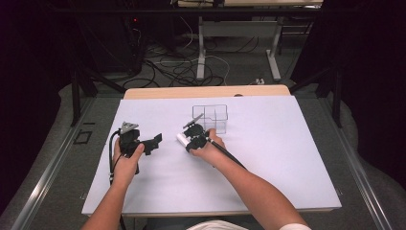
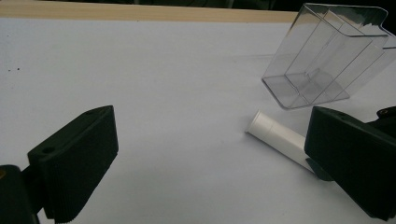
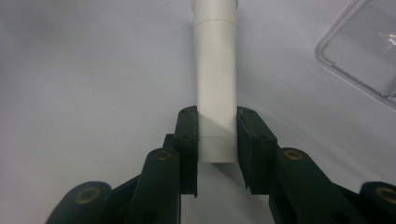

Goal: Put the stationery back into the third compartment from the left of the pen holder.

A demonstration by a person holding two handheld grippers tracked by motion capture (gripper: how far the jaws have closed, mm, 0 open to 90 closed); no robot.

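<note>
Right gripper (image 3: 216, 140) clamped on the near end of the white plastic tube (image 3: 215, 88), lying at 7 o'clock of the clear divided bin (image 1: 210, 117); looks light, rigid, slick, so regrip mid-body; left gripper (image 2: 205, 158) jaws apart, empty.

White tube, clear box, black grippers

The tube (image 3: 215, 79) is plain white, the compartment box (image 2: 322, 56) clear, the table cover (image 1: 268, 158) pale lilac-white, unpatterned.
</note>
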